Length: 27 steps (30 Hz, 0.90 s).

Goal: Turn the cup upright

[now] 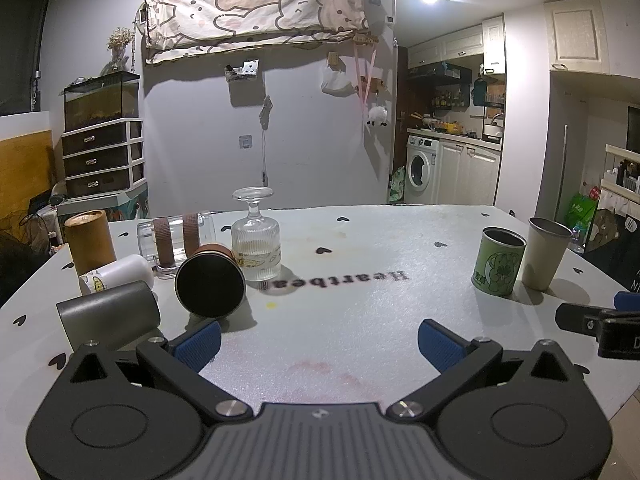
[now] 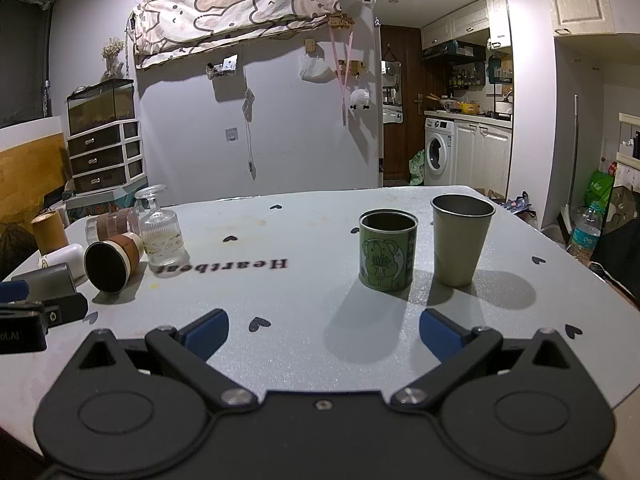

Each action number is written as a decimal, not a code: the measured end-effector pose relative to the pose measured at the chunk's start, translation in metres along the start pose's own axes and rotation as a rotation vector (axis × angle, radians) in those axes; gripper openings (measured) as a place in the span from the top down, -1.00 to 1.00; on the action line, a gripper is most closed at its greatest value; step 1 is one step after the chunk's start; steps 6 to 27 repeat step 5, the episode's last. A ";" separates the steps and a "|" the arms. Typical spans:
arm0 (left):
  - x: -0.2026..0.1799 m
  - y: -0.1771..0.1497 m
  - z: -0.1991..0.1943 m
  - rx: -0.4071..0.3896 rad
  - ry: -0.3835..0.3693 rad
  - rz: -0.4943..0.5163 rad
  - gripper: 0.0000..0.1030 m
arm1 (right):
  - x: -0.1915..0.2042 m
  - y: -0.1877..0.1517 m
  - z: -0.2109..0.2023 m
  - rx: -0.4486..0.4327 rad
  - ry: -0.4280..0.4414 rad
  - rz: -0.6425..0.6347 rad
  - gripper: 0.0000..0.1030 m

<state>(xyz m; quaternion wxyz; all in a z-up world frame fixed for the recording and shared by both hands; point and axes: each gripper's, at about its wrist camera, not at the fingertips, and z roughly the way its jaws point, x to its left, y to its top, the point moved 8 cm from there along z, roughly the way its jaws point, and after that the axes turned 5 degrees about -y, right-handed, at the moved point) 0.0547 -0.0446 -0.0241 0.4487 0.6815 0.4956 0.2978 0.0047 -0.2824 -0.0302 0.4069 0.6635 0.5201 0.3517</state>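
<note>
Several cups lie on their sides at the table's left: a brown cup with a black base (image 1: 210, 282) (image 2: 110, 261), a grey cup (image 1: 108, 314) (image 2: 48, 280), a white cup (image 1: 120, 272) and a clear mug with brown bands (image 1: 176, 240). A ribbed stemmed glass (image 1: 256, 244) (image 2: 160, 236) stands upside down. A green printed cup (image 2: 387, 250) (image 1: 500, 261) and a grey tumbler (image 2: 460, 240) (image 1: 546, 252) stand upright. My left gripper (image 1: 318, 344) is open and empty, near the grey and brown cups. My right gripper (image 2: 324, 334) is open and empty, in front of the green cup.
A brown cylinder (image 1: 89, 242) stands at the far left edge. The white table (image 1: 360, 300) has heart prints and the word Heartbeat. Drawers and a tank stand behind at the left, a kitchen at the right.
</note>
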 end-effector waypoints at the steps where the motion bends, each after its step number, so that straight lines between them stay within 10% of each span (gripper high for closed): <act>1: 0.000 0.000 0.000 0.000 0.000 0.001 -1.00 | 0.000 0.000 0.000 0.000 0.000 0.000 -1.00; 27: 0.000 0.000 0.000 0.000 0.001 0.000 -1.00 | 0.000 0.000 0.000 0.001 0.000 -0.001 -1.00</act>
